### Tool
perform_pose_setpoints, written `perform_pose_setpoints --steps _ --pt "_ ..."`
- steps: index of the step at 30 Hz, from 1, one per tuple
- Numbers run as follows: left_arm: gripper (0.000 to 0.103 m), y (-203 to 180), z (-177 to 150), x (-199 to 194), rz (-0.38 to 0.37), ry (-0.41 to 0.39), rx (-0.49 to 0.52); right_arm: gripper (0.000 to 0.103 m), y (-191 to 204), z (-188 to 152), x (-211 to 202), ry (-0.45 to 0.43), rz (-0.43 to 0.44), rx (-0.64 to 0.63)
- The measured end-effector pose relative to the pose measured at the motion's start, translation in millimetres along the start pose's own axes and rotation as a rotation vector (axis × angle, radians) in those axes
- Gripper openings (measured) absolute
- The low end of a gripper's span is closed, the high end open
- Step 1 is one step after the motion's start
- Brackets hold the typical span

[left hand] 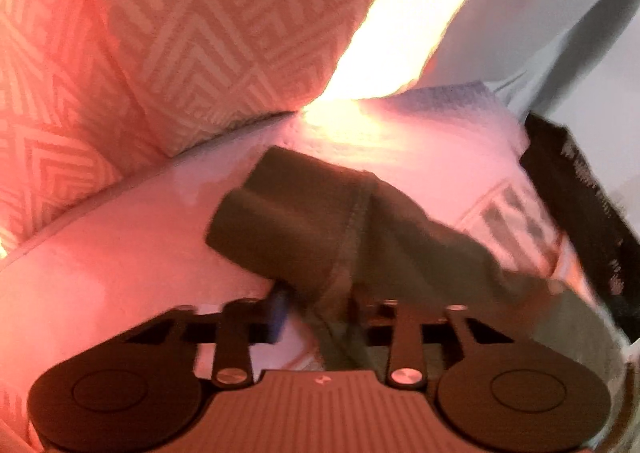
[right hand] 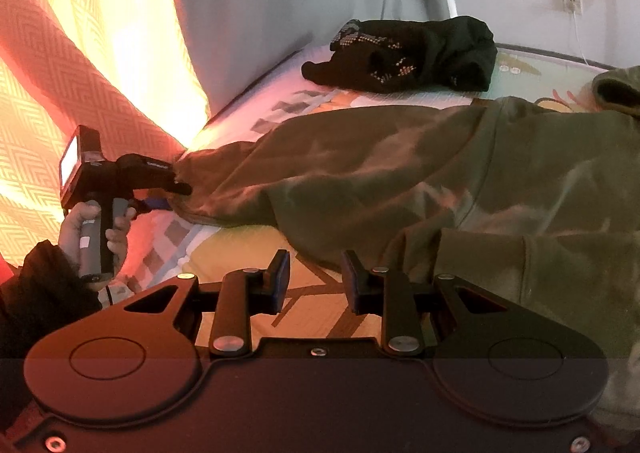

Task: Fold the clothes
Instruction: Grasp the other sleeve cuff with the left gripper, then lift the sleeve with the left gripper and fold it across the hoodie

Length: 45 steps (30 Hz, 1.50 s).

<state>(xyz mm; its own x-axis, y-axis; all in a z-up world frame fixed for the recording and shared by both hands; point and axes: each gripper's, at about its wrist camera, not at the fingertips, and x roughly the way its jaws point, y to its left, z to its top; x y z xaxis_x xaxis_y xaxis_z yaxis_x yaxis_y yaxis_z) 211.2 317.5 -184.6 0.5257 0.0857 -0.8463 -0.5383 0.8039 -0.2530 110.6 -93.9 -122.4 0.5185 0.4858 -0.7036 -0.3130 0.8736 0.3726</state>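
An olive-green sweatshirt [right hand: 380, 173] lies spread across the patterned bed sheet [right hand: 240, 253]. Its sleeve stretches to the left, and my left gripper [right hand: 180, 189] is shut on the sleeve's end, held by a hand [right hand: 92, 229]. In the left wrist view the dark olive sleeve [left hand: 320, 221] runs down between the fingers of the left gripper [left hand: 320, 305]; the blue pad [left hand: 280, 313] presses its side and the other finger is hidden under cloth. My right gripper [right hand: 318, 277] stands open just above the sheet, nothing between its fingers, with the sweatshirt's edge right beyond its right finger.
A crumpled black garment [right hand: 416, 53] lies at the far side of the bed, also visible at the right edge [left hand: 580, 205]. A glowing orange patterned curtain [right hand: 60, 73] hangs on the left, close behind the left gripper. A pale wall with a socket [right hand: 572, 5] stands behind.
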Motion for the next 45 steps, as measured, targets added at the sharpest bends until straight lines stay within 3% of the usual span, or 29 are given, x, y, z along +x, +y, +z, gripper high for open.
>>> perform_pose_setpoints --steps 4,12,18,36,45 --pt "0.021 3 2 -8 -0.024 -0.043 -0.033 0.026 -1 0 0 -0.001 -0.002 0.006" --pt "0.019 -26 -7 -46 -0.050 -0.171 0.064 0.026 -10 -2 -9 -0.013 -0.016 0.020" --pt "0.019 -68 -24 -77 -0.165 -0.221 0.157 0.026 -23 -6 -27 -0.032 -0.049 0.027" --pt "0.019 -217 -120 -141 -0.519 -0.158 0.426 0.026 -105 -28 -107 -0.092 -0.175 0.124" --pt "0.019 -293 -190 -173 -0.661 -0.104 0.559 0.026 -145 -43 -151 -0.120 -0.234 0.130"
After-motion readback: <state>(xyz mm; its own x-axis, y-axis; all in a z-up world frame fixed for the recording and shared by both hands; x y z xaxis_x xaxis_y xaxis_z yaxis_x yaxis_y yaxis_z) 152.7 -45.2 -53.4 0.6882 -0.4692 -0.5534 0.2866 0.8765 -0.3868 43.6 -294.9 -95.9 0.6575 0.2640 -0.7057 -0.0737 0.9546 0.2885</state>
